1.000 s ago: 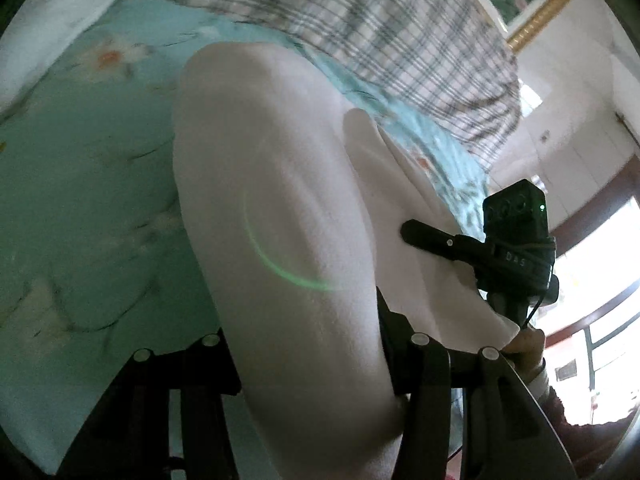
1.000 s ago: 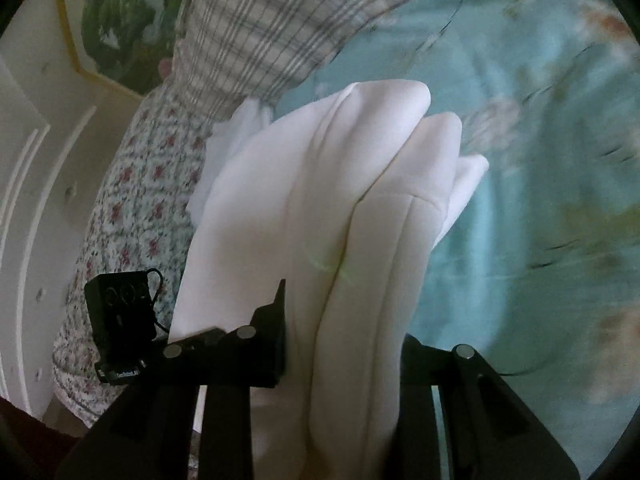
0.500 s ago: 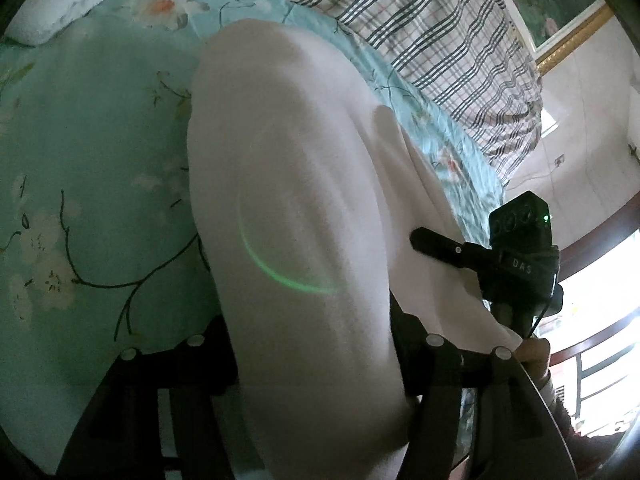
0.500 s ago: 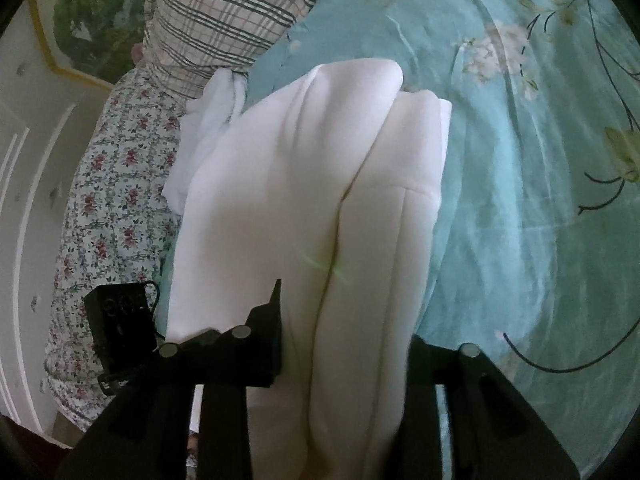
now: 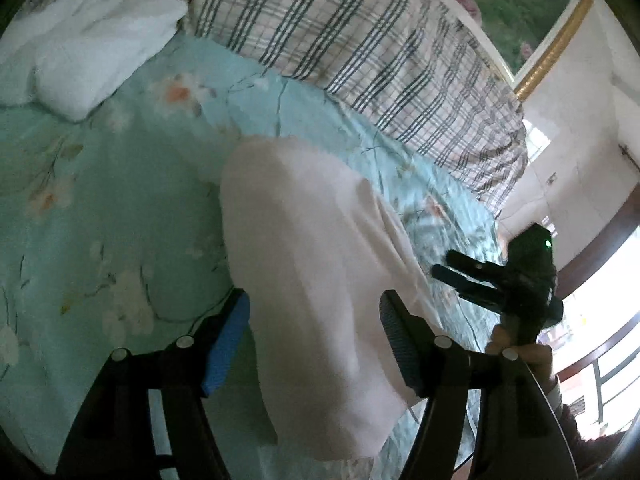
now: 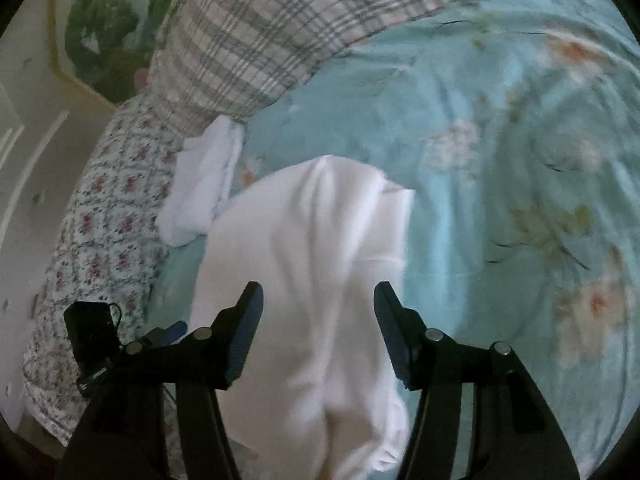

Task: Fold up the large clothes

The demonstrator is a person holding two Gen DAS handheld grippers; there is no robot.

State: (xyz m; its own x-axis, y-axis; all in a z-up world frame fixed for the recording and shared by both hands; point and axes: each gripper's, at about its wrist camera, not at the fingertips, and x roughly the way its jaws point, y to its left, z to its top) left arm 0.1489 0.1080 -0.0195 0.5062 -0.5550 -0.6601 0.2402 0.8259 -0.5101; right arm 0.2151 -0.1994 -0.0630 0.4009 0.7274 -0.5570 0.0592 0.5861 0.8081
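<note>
A folded white garment [image 5: 316,280] lies on the teal floral bedsheet [image 5: 100,208]. It also shows in the right wrist view [image 6: 312,280]. My left gripper [image 5: 314,320] is open, its jaws spread either side of the garment's near end. My right gripper [image 6: 318,312] is open too, jaws spread over the other end of the garment. The right gripper also shows in the left wrist view [image 5: 452,268], off the garment's right edge. The left gripper body shows at the lower left of the right wrist view [image 6: 96,336].
A plaid quilt [image 5: 360,48] lies across the back of the bed. Another white folded cloth [image 5: 92,56] sits at the far left; it also shows in the right wrist view [image 6: 204,188]. A floral patterned cover [image 6: 104,240] lies at the bed's edge.
Both grippers have opened and let go of the white garment. It now rests on the bed, and both grippers have drawn back a little.
</note>
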